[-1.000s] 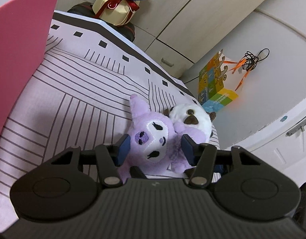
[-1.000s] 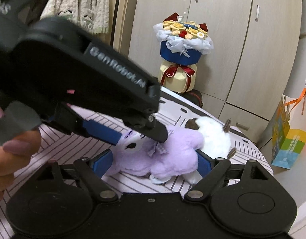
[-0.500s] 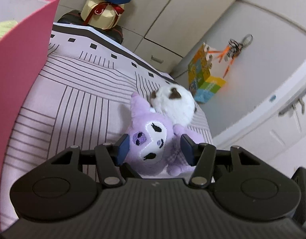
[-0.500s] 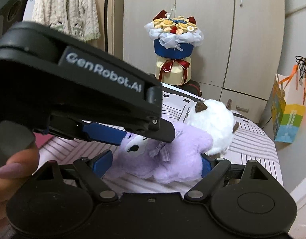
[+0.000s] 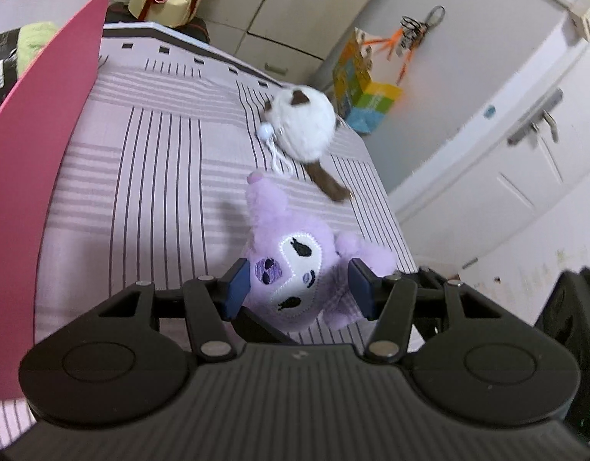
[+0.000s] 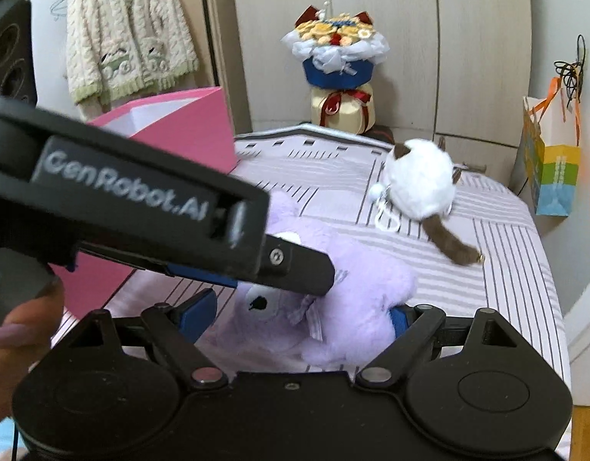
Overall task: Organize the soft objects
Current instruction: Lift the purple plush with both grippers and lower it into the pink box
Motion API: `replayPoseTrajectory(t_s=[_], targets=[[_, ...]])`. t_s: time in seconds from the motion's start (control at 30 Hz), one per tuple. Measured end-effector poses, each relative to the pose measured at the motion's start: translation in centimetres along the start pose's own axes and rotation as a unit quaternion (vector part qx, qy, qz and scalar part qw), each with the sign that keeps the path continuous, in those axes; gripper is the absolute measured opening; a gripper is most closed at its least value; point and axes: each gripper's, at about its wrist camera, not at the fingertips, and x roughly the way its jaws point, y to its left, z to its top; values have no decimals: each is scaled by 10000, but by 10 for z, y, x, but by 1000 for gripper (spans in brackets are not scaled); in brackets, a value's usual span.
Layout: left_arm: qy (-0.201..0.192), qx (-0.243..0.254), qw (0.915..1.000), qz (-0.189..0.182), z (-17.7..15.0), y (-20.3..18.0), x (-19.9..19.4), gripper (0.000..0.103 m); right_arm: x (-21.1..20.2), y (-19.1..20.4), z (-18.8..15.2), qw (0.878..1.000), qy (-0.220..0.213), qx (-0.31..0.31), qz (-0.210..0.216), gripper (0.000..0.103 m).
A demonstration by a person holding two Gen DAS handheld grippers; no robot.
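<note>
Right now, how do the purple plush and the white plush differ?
The purple plush sits between the pads of both hand-held grippers, left and right; the white plush lies alone on the striped bedspread, untouched. The purple plush has an embroidered face and long ears; the white plush is a round ball with brown ears, a brown tail and a white cord loop. The purple plush is nearer the pink box. Both are soft and furry.

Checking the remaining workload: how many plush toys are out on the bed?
2. The purple plush is held between both grippers; the white plush lies farther back on the bed. The pink box may hide more.
</note>
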Motion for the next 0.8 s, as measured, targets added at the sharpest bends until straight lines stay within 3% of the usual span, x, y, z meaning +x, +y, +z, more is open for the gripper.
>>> replayPoseTrajectory(t_s=[0.37, 0.8], targets=[[-109, 122, 9996, -229, -40, 0, -52, 54, -41, 32, -7, 9994, 119, -203, 260, 87], [-269, 360, 9983, -366, -55, -5, -120, 55, -92, 76, 11, 9963, 104, -547, 649, 87]])
